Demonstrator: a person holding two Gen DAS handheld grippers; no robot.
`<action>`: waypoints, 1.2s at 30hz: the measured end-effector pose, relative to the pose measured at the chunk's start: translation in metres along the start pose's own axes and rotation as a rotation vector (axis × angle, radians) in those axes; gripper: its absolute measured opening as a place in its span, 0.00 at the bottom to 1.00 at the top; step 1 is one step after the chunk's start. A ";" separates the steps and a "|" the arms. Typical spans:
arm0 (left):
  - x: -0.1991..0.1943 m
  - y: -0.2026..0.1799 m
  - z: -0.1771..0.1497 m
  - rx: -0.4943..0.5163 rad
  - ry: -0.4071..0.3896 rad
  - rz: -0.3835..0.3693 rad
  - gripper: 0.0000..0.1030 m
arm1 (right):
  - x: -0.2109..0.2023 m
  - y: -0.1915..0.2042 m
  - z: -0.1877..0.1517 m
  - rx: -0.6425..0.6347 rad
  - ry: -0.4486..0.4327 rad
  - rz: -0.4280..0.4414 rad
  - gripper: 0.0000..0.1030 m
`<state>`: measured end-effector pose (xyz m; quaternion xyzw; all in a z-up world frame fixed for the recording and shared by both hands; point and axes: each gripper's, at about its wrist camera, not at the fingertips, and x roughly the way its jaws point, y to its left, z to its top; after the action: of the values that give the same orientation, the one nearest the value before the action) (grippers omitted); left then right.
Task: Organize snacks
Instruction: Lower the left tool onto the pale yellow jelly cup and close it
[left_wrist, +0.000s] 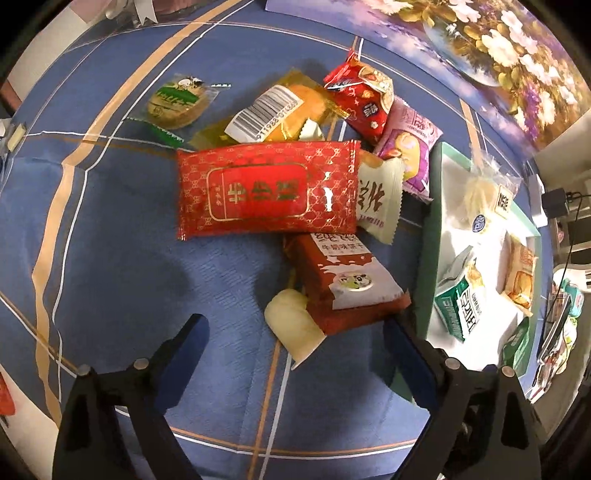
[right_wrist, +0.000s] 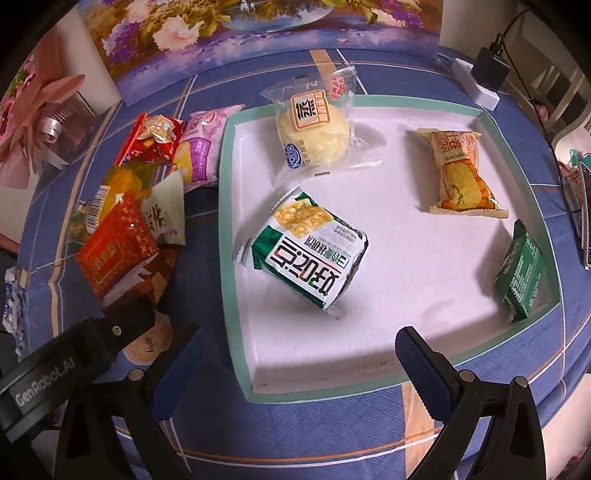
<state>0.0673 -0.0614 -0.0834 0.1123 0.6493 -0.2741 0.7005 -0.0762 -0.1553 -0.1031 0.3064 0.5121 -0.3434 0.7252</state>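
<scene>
A pile of snack packets lies on the blue tablecloth: a large red packet (left_wrist: 266, 188), a brown-red biscuit packet (left_wrist: 343, 280) and a pale yellow packet (left_wrist: 291, 328) nearest me. My left gripper (left_wrist: 295, 336) hangs open just above the pale yellow packet, its pads clear of it. The white tray with a green rim (right_wrist: 229, 229) holds a green-and-white packet (right_wrist: 310, 251), a round bun (right_wrist: 314, 136), an orange packet (right_wrist: 461, 173) and a dark green packet (right_wrist: 519, 273). My right gripper (right_wrist: 299, 350) stands open and empty over the tray's near edge.
More packets sit behind the pile: white (left_wrist: 378, 199), purple (left_wrist: 410, 147), small red (left_wrist: 362, 99), golden with a barcode (left_wrist: 280, 110), and a green-labelled cookie (left_wrist: 177, 101) apart at the left. A flower picture (right_wrist: 258, 33) stands at the back. A charger and cables (right_wrist: 487, 74) lie far right.
</scene>
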 end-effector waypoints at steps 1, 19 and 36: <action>0.001 -0.001 0.000 -0.005 0.005 -0.007 0.93 | 0.000 -0.001 0.000 0.001 0.001 -0.002 1.00; -0.026 0.013 -0.006 0.067 -0.021 0.027 0.84 | 0.003 -0.027 0.001 0.052 0.016 -0.028 1.00; 0.007 -0.012 -0.008 0.185 0.012 0.062 0.43 | 0.000 -0.068 0.010 0.108 0.017 0.001 1.00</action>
<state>0.0543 -0.0689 -0.0891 0.1983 0.6216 -0.3103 0.6914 -0.1261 -0.2020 -0.1070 0.3484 0.4988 -0.3678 0.7032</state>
